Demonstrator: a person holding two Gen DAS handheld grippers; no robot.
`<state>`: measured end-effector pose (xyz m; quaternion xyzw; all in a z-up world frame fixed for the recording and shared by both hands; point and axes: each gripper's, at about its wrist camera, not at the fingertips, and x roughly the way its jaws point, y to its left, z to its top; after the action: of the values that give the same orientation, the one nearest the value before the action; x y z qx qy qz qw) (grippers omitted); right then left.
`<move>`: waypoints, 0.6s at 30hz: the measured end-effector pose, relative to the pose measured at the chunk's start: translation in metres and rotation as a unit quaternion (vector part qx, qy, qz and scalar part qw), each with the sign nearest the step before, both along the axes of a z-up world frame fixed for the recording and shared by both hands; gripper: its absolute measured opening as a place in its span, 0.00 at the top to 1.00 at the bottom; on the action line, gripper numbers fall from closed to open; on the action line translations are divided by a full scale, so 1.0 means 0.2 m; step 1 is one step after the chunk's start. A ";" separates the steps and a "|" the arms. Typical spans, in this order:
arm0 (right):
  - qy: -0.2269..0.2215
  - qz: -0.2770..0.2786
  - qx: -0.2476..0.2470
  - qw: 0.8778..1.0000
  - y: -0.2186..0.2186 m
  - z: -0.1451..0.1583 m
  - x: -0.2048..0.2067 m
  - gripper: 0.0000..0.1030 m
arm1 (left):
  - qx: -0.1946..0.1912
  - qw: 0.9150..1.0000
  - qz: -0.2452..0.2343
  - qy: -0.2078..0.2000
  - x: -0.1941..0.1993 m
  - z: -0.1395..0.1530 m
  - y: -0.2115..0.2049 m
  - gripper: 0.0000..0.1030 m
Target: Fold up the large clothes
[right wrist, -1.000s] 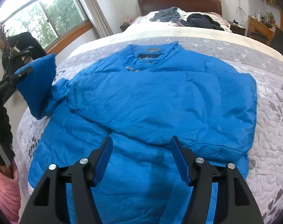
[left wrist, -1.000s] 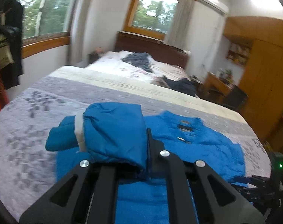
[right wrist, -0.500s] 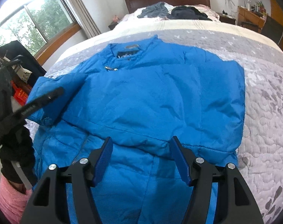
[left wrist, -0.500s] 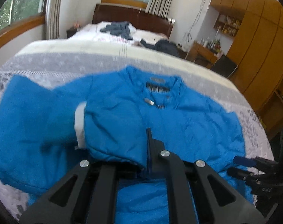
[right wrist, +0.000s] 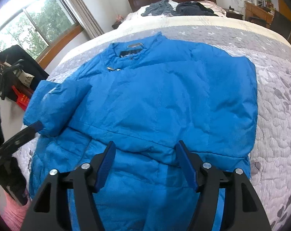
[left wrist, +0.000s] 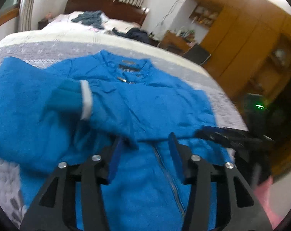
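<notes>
Both tongs stand wide apart and grasp nothing. The left gripper [left wrist: 144, 144] hovers over the blue jacket [right wrist: 164, 100], its sleeve [left wrist: 107, 113] lying loose by the fingers at 11 o'clock. The right gripper [right wrist: 146, 154] hangs above the hem. The jacket lies flat on a grey quilted bed [right wrist: 276, 100]; window [right wrist: 30, 25] at 10 o'clock, wooden wardrobe [left wrist: 247, 38] at 2 o'clock.

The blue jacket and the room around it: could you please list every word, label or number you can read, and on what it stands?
No text can be read.
Blue jacket: the neck label is too blurred.
Red item near the window: any print is too small to tell.
</notes>
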<state>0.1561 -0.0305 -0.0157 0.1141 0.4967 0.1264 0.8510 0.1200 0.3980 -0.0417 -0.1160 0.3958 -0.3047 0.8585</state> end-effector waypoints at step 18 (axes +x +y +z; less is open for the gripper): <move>0.084 0.112 0.101 0.985 0.72 0.01 0.40 0.35 | 0.075 0.981 0.176 -0.016 0.22 -0.09 0.46 0.47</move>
<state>0.2359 0.1129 -0.0139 0.1538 0.5609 0.2605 0.7707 0.1648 0.4910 -0.0602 -0.1144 0.3768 -0.1202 0.9113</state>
